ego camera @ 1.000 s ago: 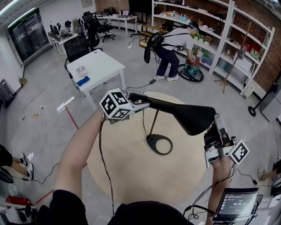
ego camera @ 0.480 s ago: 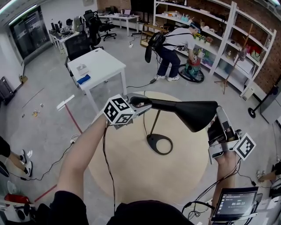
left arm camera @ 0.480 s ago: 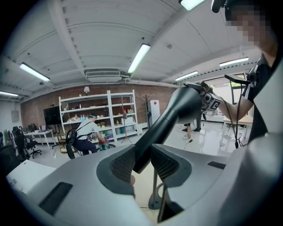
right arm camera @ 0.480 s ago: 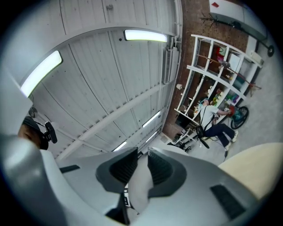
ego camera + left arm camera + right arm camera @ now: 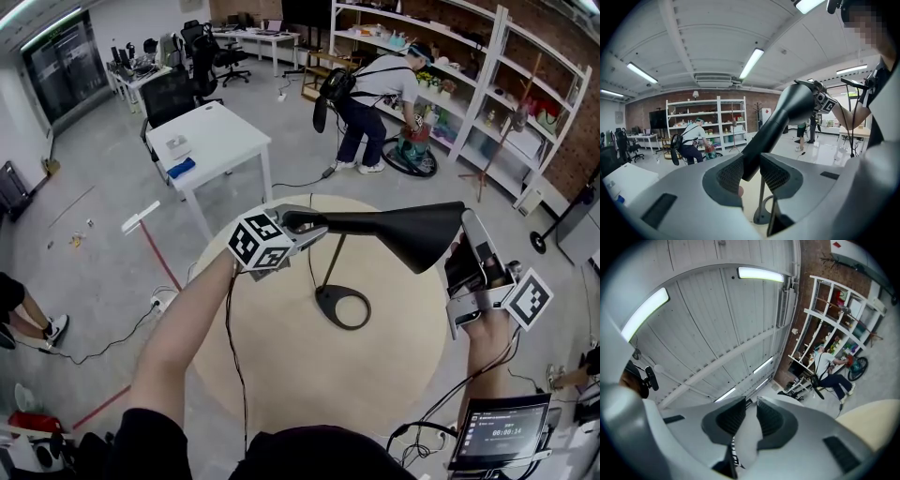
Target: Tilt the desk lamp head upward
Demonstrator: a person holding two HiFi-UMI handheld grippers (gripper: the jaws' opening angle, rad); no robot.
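A black desk lamp stands on a round beige table [image 5: 281,375], its ring base [image 5: 342,307] near the middle. My left gripper [image 5: 302,225] is shut on the lamp's black arm [image 5: 771,124] just above the thin stem [image 5: 761,197]. Its jaws have just been closing, with the arm between them. The lamp head [image 5: 417,234] lies about level, its wide mouth to the right. My right gripper [image 5: 462,251] points up at that mouth. In the right gripper view its jaws [image 5: 749,416] are shut on the shade's pale rim [image 5: 745,437].
A white desk [image 5: 211,141] stands beyond the table on the left. A person [image 5: 375,89] bends at the white shelves [image 5: 525,103] at the back right. A cable [image 5: 230,328] hangs from my left gripper. A small screen [image 5: 502,431] sits at the lower right.
The lamp head has swung up from a downward slant to about level. My right gripper rose with it. My left gripper stayed on the arm and rolled slightly.
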